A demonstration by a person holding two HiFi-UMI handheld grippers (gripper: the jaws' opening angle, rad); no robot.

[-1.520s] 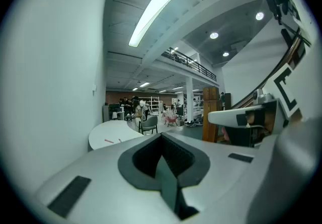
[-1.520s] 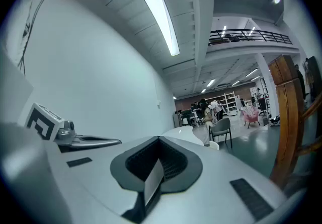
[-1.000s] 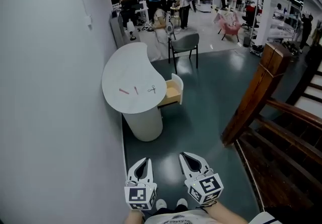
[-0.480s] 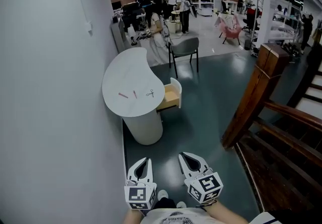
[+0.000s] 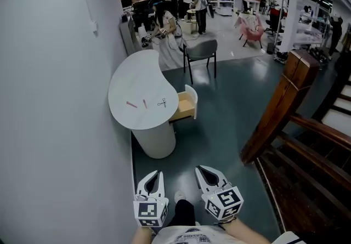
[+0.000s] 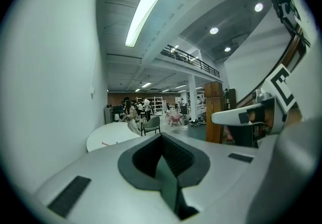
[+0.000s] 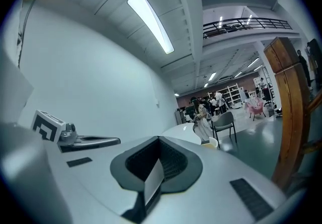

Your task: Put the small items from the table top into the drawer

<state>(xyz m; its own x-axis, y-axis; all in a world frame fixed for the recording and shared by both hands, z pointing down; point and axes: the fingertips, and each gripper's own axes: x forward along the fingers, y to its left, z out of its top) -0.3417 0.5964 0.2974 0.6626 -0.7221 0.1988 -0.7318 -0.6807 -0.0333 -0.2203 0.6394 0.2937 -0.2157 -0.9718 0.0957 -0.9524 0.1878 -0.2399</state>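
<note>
Far ahead, a white rounded table (image 5: 137, 75) stands against the left wall. Three small items lie on it: a pink piece (image 5: 131, 104), a reddish stick (image 5: 145, 103) and small scissors (image 5: 162, 102). Its wooden drawer (image 5: 185, 105) stands pulled out on the right side. Both grippers hang low in the head view, well short of the table. My left gripper (image 5: 155, 174) and right gripper (image 5: 202, 169) are shut and hold nothing. The left gripper view shows its shut jaws (image 6: 161, 135) with the table (image 6: 108, 132) beyond. The right gripper (image 7: 159, 138) points level toward the drawer (image 7: 213, 142).
A grey chair (image 5: 201, 51) stands behind the table. A wooden stair post (image 5: 279, 103) and dark stairs (image 5: 318, 166) fill the right. The grey wall (image 5: 55, 100) runs along the left. Several people (image 5: 175, 1) stand at the far end of the hall.
The person has stepped forward, with a leg and shoe now between the grippers. The table has shifted slightly left in the head view. Both grippers stay shut.
</note>
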